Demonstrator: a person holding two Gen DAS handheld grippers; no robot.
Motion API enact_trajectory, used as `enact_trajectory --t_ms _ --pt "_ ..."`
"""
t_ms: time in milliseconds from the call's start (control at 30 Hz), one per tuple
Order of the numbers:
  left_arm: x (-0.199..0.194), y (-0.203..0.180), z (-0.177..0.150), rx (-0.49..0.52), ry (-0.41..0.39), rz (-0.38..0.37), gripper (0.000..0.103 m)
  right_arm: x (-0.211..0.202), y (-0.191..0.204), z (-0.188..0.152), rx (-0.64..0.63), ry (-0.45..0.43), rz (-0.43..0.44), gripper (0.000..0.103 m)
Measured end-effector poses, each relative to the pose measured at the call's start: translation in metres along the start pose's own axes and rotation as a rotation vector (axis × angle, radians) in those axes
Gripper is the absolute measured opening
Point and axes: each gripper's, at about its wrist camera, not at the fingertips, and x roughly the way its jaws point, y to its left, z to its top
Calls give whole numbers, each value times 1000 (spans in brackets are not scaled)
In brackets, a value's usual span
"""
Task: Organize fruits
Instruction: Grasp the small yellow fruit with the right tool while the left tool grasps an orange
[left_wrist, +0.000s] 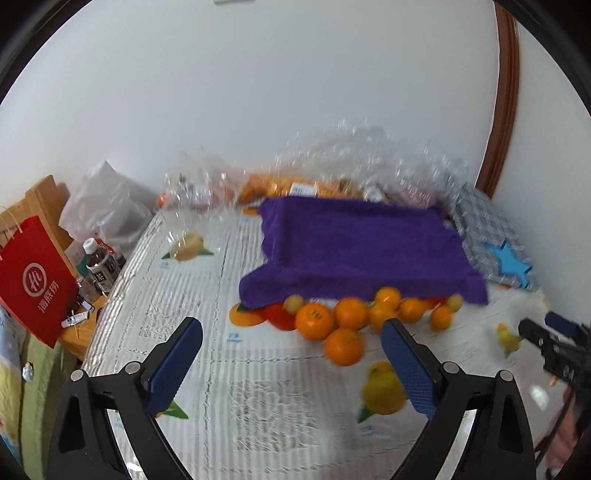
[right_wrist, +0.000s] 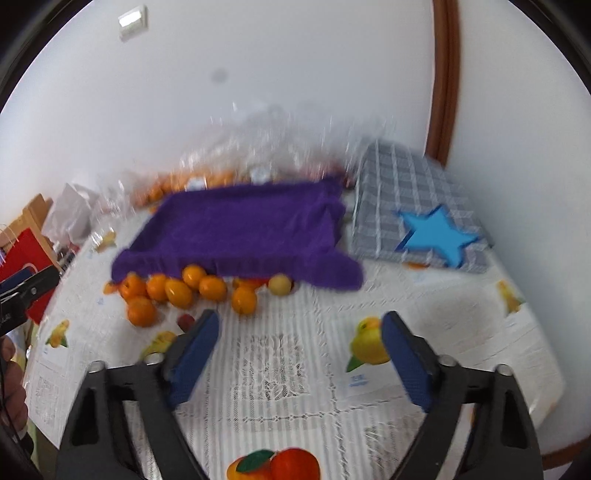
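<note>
Several loose oranges (left_wrist: 343, 321) lie in a cluster on the tablecloth at the front edge of a purple towel-covered tray (left_wrist: 354, 243); they also show in the right wrist view (right_wrist: 184, 288), below the purple tray (right_wrist: 240, 229). A small yellow-green fruit (right_wrist: 279, 284) and something red (left_wrist: 279, 316) sit among them. My left gripper (left_wrist: 291, 328) is open and empty, just in front of the oranges. My right gripper (right_wrist: 299, 321) is open and empty, a little nearer than the fruit. Both views are blurred.
A grey checked cloth box with a blue star (right_wrist: 436, 232) stands right of the tray. Clear plastic bags of fruit (left_wrist: 288, 184) lie behind it against the wall. A red paper bag (left_wrist: 37, 280) and bottles (left_wrist: 99, 266) stand off the table's left edge.
</note>
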Motion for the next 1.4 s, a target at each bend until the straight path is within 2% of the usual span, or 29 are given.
enact_trajectory --t_ms 33,100,133,233,400,533,633,700,767,867,933,1100,1200,1233,1267,1400 --pt "9 1 -4 13 9 9 97 16 0 -1 -1 28 4 78" --pt "28 5 -10 20 47 3 97 40 -1 -3 -1 70 11 62" --pt "34 7 -13 16 65 -7 95 50 -1 -3 0 83 12 59" --pt "53 12 -17 -4 101 -19 87 73 -3 -1 24 79 8 56" --pt "68 21 -17 -30 104 -93 86 104 -4 13 73 82 110 52" --pt "74 26 -17 -55 109 -148 86 126 -1 20 77 106 139 47" --pt "79 26 -17 -65 107 -176 86 142 1 19 74 146 153 37" --pt "83 25 -16 -67 109 -199 81 151 2 18 71 171 165 31" --pt "89 23 -14 -76 116 -226 78 152 5 19 49 150 147 28" --pt "96 17 -12 -88 119 -258 76 153 6 19 28 139 141 28" --pt "102 16 -10 -100 122 -259 70 148 4 16 25 125 135 28" --pt "121 13 -5 -164 178 -305 65 140 -5 8 30 104 152 28" --pt "131 14 -7 -210 202 -329 55 139 -6 9 45 92 147 28" --pt "134 15 -8 -223 211 -340 46 139 -7 9 47 99 144 28" --pt "135 15 -9 -234 216 -356 41 140 -7 9 47 104 147 28" --pt "132 20 -14 -240 197 -357 41 139 -7 9 43 93 138 28"
